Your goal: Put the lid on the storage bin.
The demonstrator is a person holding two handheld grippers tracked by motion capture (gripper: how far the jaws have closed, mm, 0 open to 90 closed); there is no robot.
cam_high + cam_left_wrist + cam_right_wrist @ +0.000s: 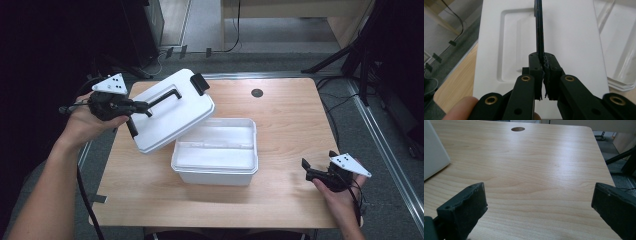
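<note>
High view: left gripper [142,106] has its jaws clamped on the black handle [165,96] of the white lid [175,112], holding it tilted above the table [285,125], overlapping the open white box [217,170]. Right gripper [316,166] rests near the table's right edge, jaws wide apart, holding nothing

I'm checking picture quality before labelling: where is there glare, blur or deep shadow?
High view: the left and far edges are nearly black, the table evenly lit. Left gripper view: the white lid looks washed out, the near fingertip blurred. Right gripper view: soft glare on the wood.
</note>
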